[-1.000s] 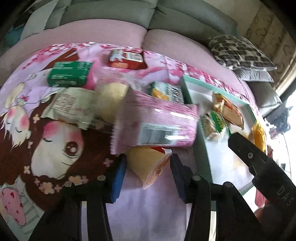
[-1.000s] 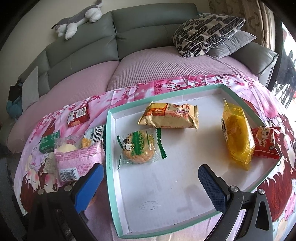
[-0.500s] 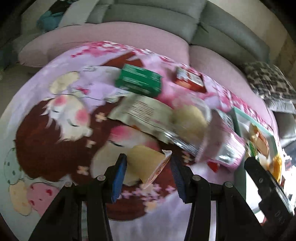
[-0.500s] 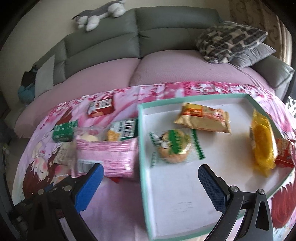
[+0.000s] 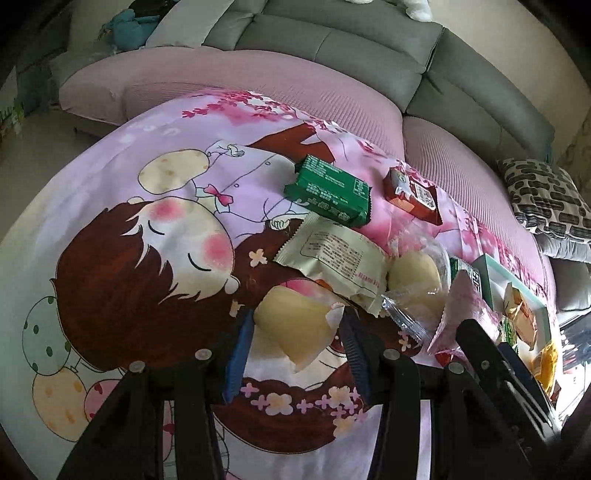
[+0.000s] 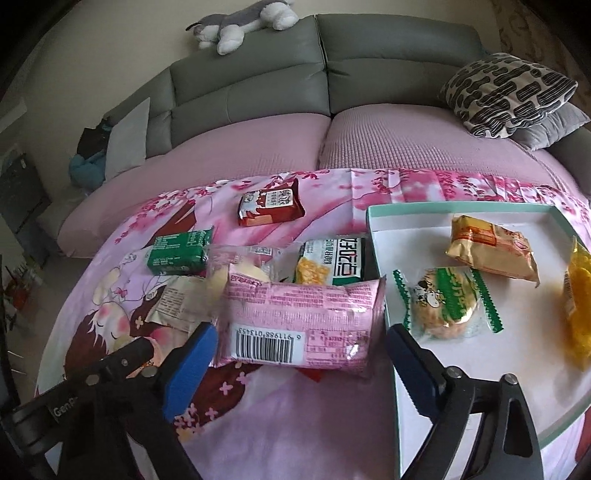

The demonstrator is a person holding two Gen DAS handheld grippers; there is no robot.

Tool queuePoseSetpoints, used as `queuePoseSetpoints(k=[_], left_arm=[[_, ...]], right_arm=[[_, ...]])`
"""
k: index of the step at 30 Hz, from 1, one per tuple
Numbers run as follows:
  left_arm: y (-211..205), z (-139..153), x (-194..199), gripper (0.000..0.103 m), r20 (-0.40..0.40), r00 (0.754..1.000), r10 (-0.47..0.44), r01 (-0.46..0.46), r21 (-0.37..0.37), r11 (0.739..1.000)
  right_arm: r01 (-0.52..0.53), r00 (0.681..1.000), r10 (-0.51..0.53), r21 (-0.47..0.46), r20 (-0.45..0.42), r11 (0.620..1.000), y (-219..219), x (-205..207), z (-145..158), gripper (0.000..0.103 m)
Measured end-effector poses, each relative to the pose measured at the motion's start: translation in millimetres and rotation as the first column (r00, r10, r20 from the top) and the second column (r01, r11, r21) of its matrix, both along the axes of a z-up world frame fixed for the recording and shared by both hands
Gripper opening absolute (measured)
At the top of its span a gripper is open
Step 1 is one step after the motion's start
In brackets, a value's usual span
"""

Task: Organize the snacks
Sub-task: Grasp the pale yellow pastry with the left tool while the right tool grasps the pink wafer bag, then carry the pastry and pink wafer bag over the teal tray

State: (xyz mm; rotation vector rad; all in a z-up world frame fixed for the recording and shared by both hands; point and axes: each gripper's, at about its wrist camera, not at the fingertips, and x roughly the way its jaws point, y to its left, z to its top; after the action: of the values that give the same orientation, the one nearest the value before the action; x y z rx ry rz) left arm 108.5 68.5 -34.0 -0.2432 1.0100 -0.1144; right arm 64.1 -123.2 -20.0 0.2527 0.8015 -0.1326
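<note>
My left gripper (image 5: 295, 332) is shut on a pale yellow snack packet (image 5: 291, 325), held just above the cartoon cloth. My right gripper (image 6: 299, 343) straddles a pink packet (image 6: 303, 314) lying beside the tray; its jaws are closing, with a blue pad at each end of the packet and no squeeze visible. On the cloth lie a green packet (image 5: 328, 190), a red-brown packet (image 5: 413, 194), a cream packet (image 5: 340, 262), a clear-wrapped bun (image 5: 413, 277) and a corn snack packet (image 6: 332, 262). The teal-rimmed white tray (image 6: 373, 236) holds a golden packet (image 6: 491, 251), a round cookie (image 6: 447, 306) and a yellow packet (image 6: 580, 295).
The cartoon-print cloth (image 5: 147, 240) covers a pink sofa seat (image 6: 406, 144) with grey backrests. A patterned cushion (image 6: 506, 92) leans at the right and a plush toy (image 6: 240, 22) lies on the backrest. Floor shows past the cloth's left edge.
My left gripper has swung left with the yellow packet, away from the tray. My right gripper has moved left from over the tray to the pink packet, and its jaws have narrowed.
</note>
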Motion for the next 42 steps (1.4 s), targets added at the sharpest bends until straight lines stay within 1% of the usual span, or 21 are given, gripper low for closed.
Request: queuePoseSetpoints(k=[2, 5, 7, 13, 17, 23, 27, 31, 35, 40, 42], left_arm=[[2.0, 0.9, -0.3, 0.049, 0.001, 1.0, 0.007, -0.007, -0.001, 1.0], [3.6, 1.0, -0.5, 0.049, -0.001, 1.0, 0.012, -0.012, -0.006, 1.0], [3.6, 1.1, -0.7, 0.049, -0.001, 1.0, 0.011, -0.011, -0.007, 1.0], [3.3, 1.1, -0.1, 0.049, -0.002, 1.0, 0.009, -0.009, -0.006, 1.0], [3.5, 3.8, -0.8, 0.049, 0.005, 1.0, 0.01, -0.01, -0.005, 1.0], [1.3, 11.8, -2.2, 0.049, 0.028, 1.0, 0.004, -0.004, 0.003, 1.0], [2.0, 24.1, -6.4, 0.049, 0.061, 0.998, 0.004, -0.005, 0.006, 1.0], [-0.7, 43.4, -13.2, 0.049, 0.116, 0.993, -0.002, 0.001, 0.007, 1.0], [-11.1, 56.7, -18.4, 0.049, 0.152, 0.988, -0.026, 0.024, 0.013, 1.0], [-36.7, 71.1, -23.5, 0.049, 0.189, 0.978, -0.083, 0.079, 0.03, 0.996], [-50.1, 75.9, -25.7, 0.049, 0.202, 0.973, -0.113, 0.108, 0.035, 0.994]], right_arm=[[-0.017, 1.0, 0.017, 0.002, -0.001, 1.0, 3.7, 3.0, -1.4, 0.088], [-0.031, 1.0, 0.031, -0.02, -0.004, 0.999, 9.7, 4.9, -2.0, 0.088], [-0.046, 0.999, 0.046, -0.016, -0.003, 0.999, 12.1, 5.9, -3.2, 0.088], [-0.035, 0.999, 0.035, -0.013, -0.013, 0.999, 10.0, 8.2, -10.6, 0.088], [-0.036, 0.999, 0.036, -0.015, -0.009, 0.999, 10.8, 6.7, -10.4, 0.079], [-0.029, 1.0, 0.029, 0.0, 0.011, 1.0, 7.7, 2.3, -4.7, 0.075], [-0.029, 0.998, 0.027, 0.028, 0.06, 0.999, 3.2, -5.8, 11.3, 0.075], [-0.024, 0.995, 0.021, 0.021, 0.101, 0.999, 0.3, -14.4, 27.3, 0.075], [-0.006, 0.993, 0.003, 0.024, 0.12, 1.0, -7.3, -21.4, 36.2, 0.075], [0.06, 0.99, -0.062, 0.02, 0.129, 0.998, -29.8, -30.5, 43.6, 0.075], [0.108, 0.985, -0.108, 0.007, 0.132, 0.994, -45.0, -35.9, 46.7, 0.075]])
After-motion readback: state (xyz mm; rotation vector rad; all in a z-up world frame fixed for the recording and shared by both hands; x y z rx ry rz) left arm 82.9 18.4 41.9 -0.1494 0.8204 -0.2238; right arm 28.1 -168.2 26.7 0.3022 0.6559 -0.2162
